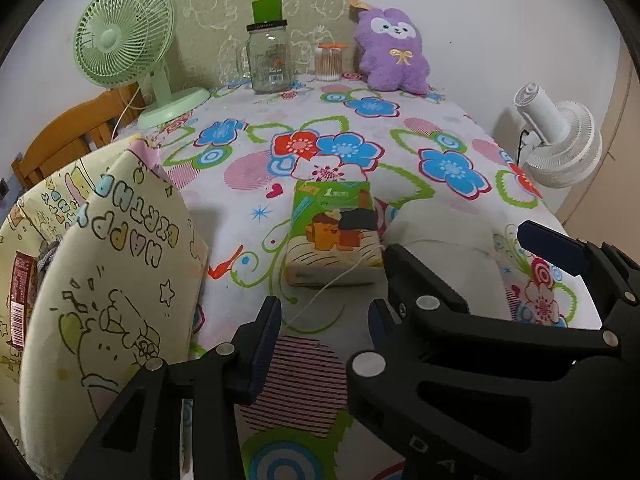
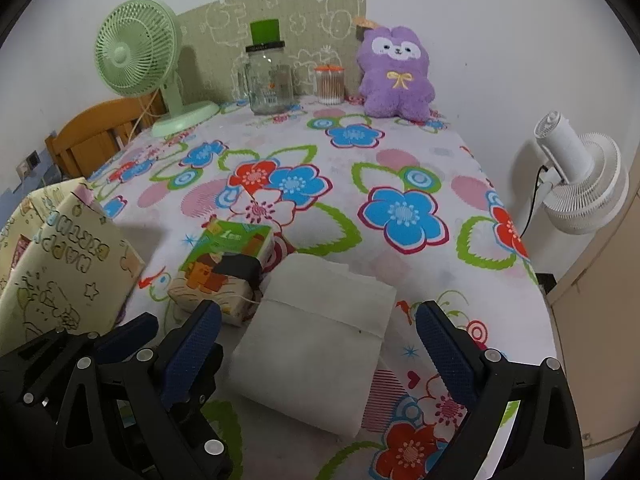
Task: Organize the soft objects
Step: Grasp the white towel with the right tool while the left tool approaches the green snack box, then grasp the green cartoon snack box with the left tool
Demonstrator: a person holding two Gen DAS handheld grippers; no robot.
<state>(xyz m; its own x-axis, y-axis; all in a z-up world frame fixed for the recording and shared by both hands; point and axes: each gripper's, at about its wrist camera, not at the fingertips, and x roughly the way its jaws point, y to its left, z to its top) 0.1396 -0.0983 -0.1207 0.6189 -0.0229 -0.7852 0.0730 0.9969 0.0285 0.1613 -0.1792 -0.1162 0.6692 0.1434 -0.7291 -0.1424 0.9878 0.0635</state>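
A floral tablecloth (image 2: 400,148) covers the table. The folded white cloth (image 2: 320,344) lies at 12 o'clock from the right gripper (image 2: 316,354), between its wide-open, empty jaws, long axis running away from the tool. The left gripper (image 1: 324,336), part-open and empty, points at the tissue pack (image 1: 334,236).

Left gripper (image 1: 324,332) angled down, jaws part-open, apparently empty; right gripper (image 2: 320,340) jaws wide.

Two fans (image 1: 124,40) (image 1: 560,144), one plush (image 1: 394,52), one tissue pack (image 1: 334,236), one jar (image 1: 270,60)
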